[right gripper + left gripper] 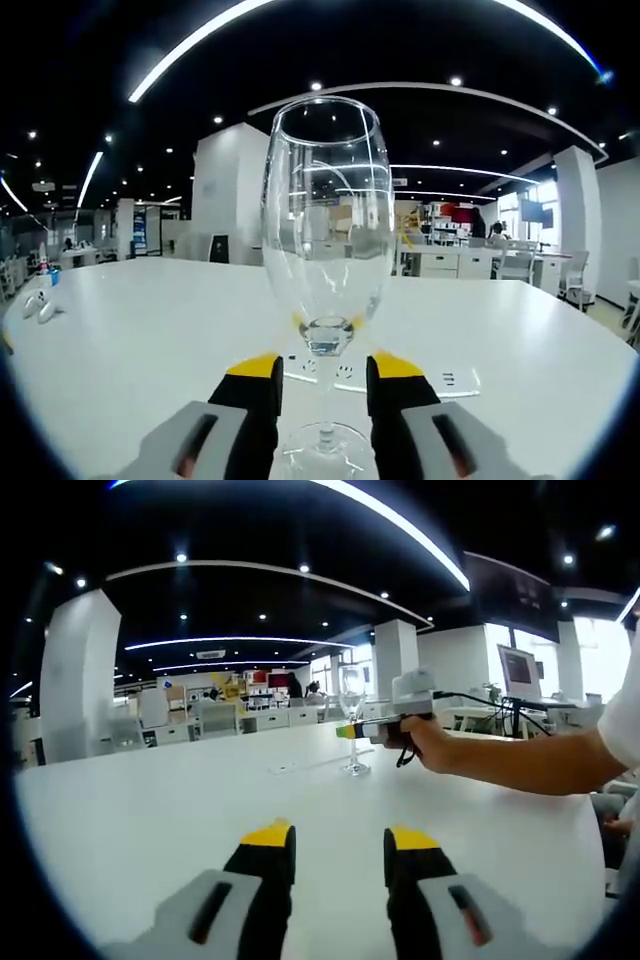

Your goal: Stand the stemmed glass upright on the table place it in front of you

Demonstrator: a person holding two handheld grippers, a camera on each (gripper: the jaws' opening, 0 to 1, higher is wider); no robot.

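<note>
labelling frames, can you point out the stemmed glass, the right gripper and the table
stemmed glass (327, 230), right gripper view, on the bowl
right gripper (322, 385), right gripper view, midway between its yellow-tipped jaws, either side of the stem
table (150, 810), left gripper view, on bare white top

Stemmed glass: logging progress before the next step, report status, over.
Clear stemmed glass upright on white table. Right gripper open, jaws either side of stem, contact unclear. Left gripper open, holding nothing. Nothing near the glass.
</note>
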